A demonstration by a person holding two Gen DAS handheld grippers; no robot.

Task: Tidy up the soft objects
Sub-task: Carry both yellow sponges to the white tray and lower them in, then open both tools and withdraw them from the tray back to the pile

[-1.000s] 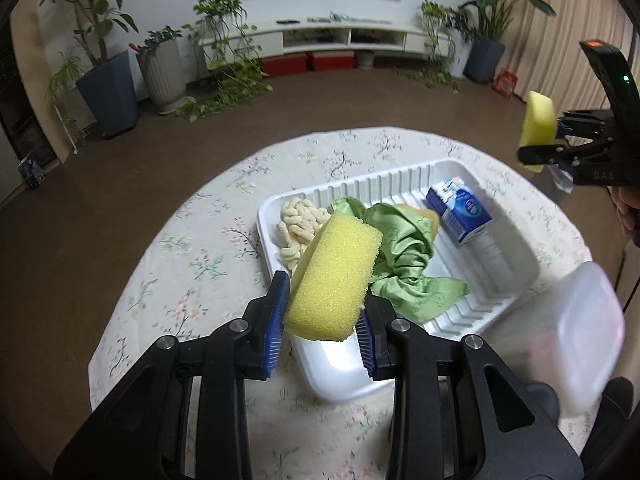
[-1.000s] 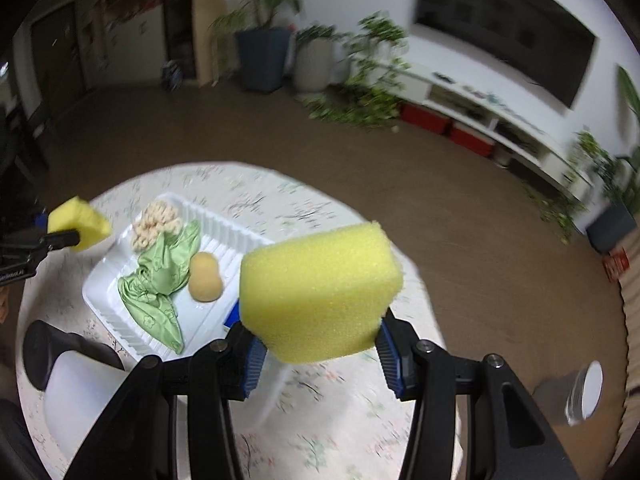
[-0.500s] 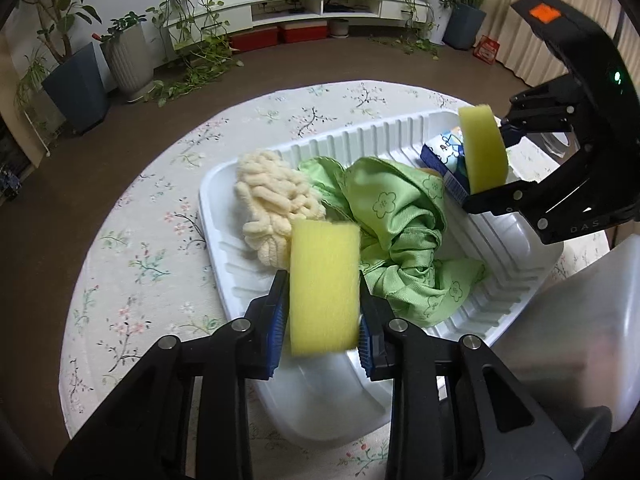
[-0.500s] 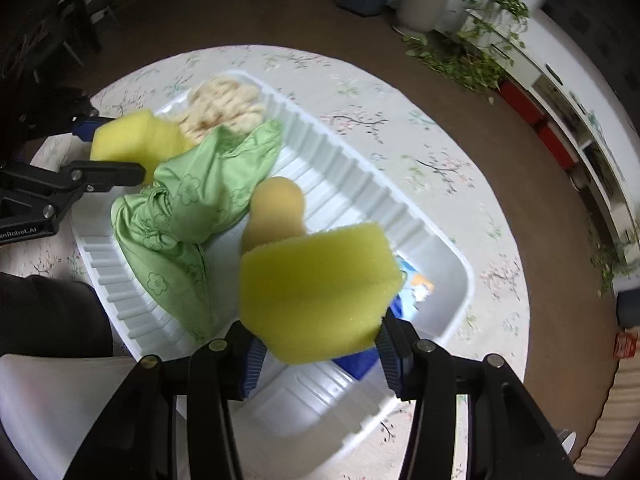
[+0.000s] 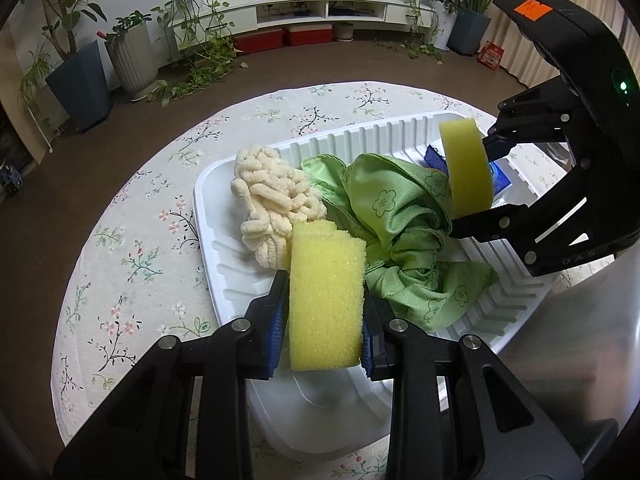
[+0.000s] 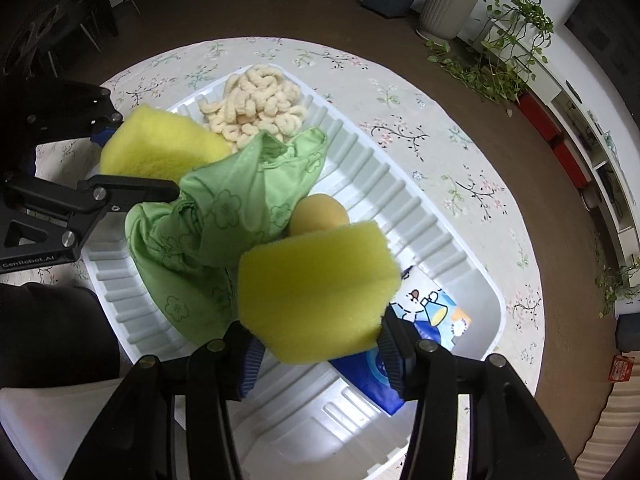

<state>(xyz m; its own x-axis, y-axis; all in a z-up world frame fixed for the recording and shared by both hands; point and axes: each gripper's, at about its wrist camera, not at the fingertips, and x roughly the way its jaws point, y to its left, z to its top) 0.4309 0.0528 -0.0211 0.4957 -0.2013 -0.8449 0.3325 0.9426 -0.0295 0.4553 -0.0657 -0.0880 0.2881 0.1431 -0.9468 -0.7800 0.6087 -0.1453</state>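
My left gripper (image 5: 324, 320) is shut on a yellow sponge (image 5: 326, 300), held just above the near end of the white ribbed tray (image 5: 212, 216). My right gripper (image 6: 320, 344) is shut on a second yellow sponge (image 6: 316, 296), held over the tray's other end (image 6: 452, 240). In the tray lie a green flowered cloth (image 5: 400, 216), a cream chenille mitt (image 5: 272, 200), a tan round sponge (image 6: 318, 214) and a blue tissue pack (image 6: 424, 328). The right gripper with its sponge also shows in the left wrist view (image 5: 468, 172); the left gripper's sponge shows in the right wrist view (image 6: 160, 148).
The tray sits on a round table with a flowered cloth (image 5: 132, 240). A translucent plastic box (image 5: 580, 360) stands at the table's near right edge. Potted plants (image 5: 80, 80) and a low TV shelf (image 5: 320, 4) line the far wall.
Both grippers have come down from high above toward the tray, each still holding its sponge. The left sponge now hangs over the tray's near end, the right over the tissue pack.
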